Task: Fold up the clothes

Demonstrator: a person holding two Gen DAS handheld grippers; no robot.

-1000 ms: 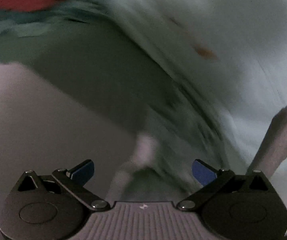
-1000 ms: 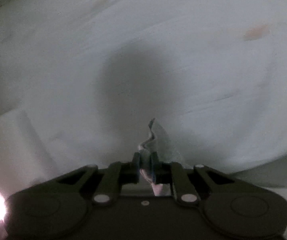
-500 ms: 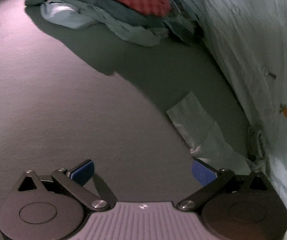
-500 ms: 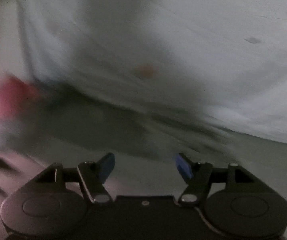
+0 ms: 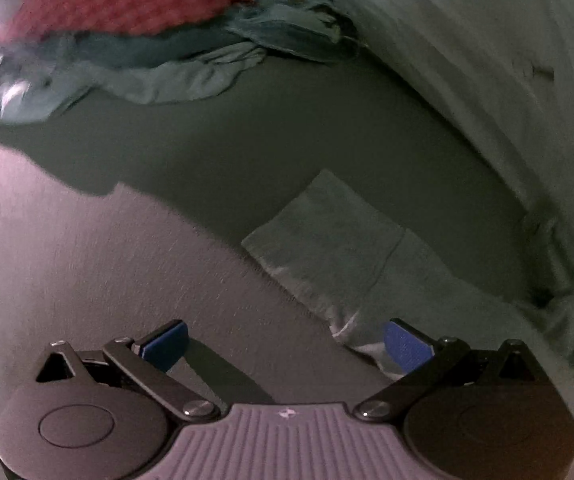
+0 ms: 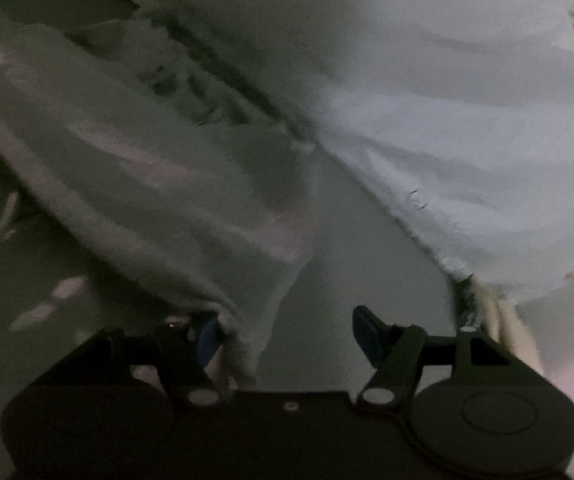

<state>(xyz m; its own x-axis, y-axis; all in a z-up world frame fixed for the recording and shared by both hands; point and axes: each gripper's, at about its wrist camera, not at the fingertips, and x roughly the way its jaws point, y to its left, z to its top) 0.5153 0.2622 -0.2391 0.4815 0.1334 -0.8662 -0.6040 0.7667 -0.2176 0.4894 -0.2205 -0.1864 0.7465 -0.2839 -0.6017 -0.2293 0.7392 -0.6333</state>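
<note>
Since a second ago, the right gripper (image 6: 287, 334) has let go its pinch of cloth and now stands spread, a fold of the pale garment (image 6: 467, 128) draped against its left finger. Left gripper (image 5: 285, 340) is spread too, low over the grey surface (image 5: 87, 260), its right fingertip at the garment's sleeve (image 5: 343, 248). Soft, light and limp, the garment is best pinched at a hem; its sleeve runs diagonally away from the left gripper.

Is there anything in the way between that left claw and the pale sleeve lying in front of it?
Nothing visible. The left gripper is open, and the sleeve lies flat just beyond its right fingertip.
</note>
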